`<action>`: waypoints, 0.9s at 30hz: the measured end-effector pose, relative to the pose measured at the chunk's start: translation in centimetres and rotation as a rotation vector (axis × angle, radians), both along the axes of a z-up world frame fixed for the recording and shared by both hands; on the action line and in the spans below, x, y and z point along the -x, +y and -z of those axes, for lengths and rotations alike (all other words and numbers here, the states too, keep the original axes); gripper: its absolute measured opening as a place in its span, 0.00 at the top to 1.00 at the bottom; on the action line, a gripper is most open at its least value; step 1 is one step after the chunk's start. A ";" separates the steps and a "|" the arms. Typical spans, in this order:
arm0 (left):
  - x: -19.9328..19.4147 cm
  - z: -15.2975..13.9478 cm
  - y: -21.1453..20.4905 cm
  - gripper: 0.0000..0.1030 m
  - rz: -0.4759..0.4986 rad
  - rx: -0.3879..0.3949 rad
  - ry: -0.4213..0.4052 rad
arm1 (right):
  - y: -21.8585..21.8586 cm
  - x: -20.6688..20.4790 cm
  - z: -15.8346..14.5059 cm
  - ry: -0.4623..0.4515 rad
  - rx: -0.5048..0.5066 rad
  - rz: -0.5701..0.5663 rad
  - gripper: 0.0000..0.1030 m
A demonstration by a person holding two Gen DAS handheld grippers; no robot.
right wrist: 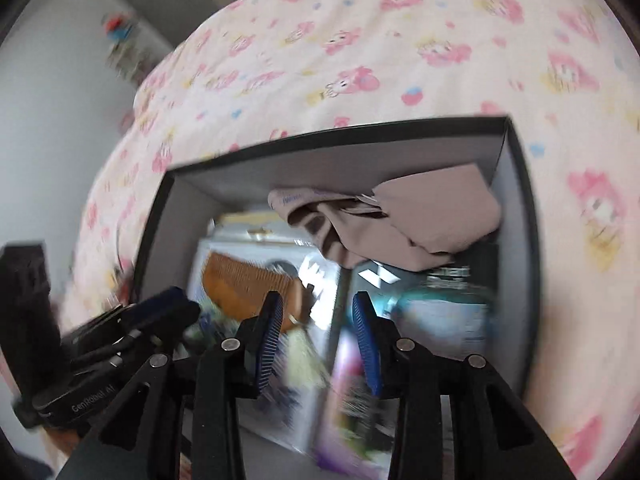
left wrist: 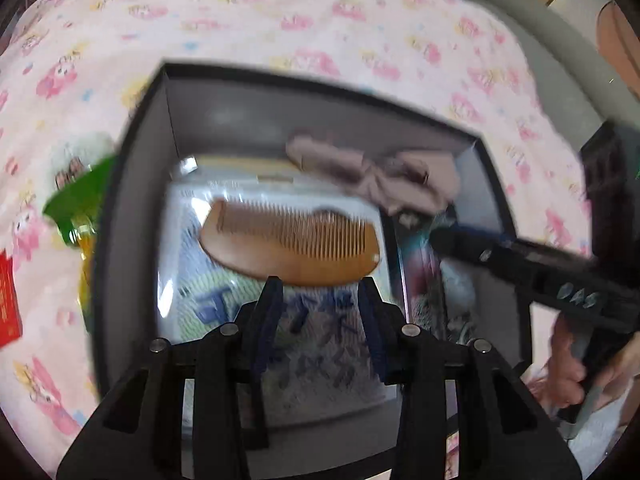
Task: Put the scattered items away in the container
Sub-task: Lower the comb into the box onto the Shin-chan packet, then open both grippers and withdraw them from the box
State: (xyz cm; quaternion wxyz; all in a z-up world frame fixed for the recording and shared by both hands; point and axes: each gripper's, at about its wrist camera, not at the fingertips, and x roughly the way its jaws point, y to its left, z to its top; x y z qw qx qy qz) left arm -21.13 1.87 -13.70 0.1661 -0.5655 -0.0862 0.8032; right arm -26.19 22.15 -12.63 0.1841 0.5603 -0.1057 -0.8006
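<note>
A black box [left wrist: 280, 79] with grey inner walls sits on a pink cartoon-print bedsheet [left wrist: 280, 12]. Inside it, a wooden comb [left wrist: 292, 240] lies flat on a shiny white packet [left wrist: 180, 248], and a crumpled beige cloth [left wrist: 384, 176] fills the far right corner. My left gripper [left wrist: 320, 284] hovers over the box, open, its tips just short of the comb's near edge. My right gripper [right wrist: 318, 300] is also over the box [right wrist: 360, 130], open with nothing between its fingers. In the right wrist view the comb [right wrist: 244, 284], the cloth [right wrist: 400, 224] and my left gripper [right wrist: 172, 308] show too.
A green wrapper [left wrist: 80, 196] and a red packet [left wrist: 8, 300] lie on the sheet left of the box. A teal packet [right wrist: 440, 312] rests inside the box at the right. A hand [left wrist: 568, 368] holds the right gripper's handle. A grey wall [right wrist: 48, 120] borders the bed.
</note>
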 end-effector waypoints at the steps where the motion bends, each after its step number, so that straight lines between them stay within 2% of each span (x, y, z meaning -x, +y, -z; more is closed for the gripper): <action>1: 0.0 0.6 0.6 0.64 0.007 0.027 -0.023 | 0.1 0.1 0.2 -0.011 0.004 0.001 0.69; 4: 0.0 1.7 2.3 0.74 0.048 0.078 -0.068 | 0.6 0.5 0.7 -0.038 0.037 0.037 0.69; 7: 1.0 2.6 3.3 0.79 0.038 0.122 -0.080 | 1.1 0.2 -0.1 0.005 0.034 0.067 0.68; 11: 2.8 1.3 1.2 0.80 -0.065 0.089 -0.043 | 1.1 0.6 0.2 0.008 0.013 0.082 0.68; 13: 2.6 0.3 -0.3 0.80 -0.080 -0.008 -0.038 | 0.2 0.7 0.5 0.021 -0.090 0.065 0.68; 14: 2.5 0.1 -0.7 0.80 -0.081 -0.028 -0.041 | -0.3 0.8 0.3 0.042 -0.127 0.053 0.69; 18: 2.8 0.2 -1.1 0.80 -0.063 0.039 -0.050 | -1.3 1.9 -0.1 0.036 -0.078 0.024 0.69; 22: 4.1 1.4 -0.9 0.80 -0.048 0.059 -0.096 | -2.9 2.0 1.0 0.003 -0.075 -0.069 0.68; 25: 5.0 1.1 -0.8 0.80 -0.041 0.063 -0.073 | -3.5 1.6 2.4 -0.029 -0.110 -0.104 0.68; 27: 5.7 0.7 -1.4 0.80 -0.072 0.076 -0.045 | -3.8 1.7 3.1 -0.041 -0.118 -0.115 0.68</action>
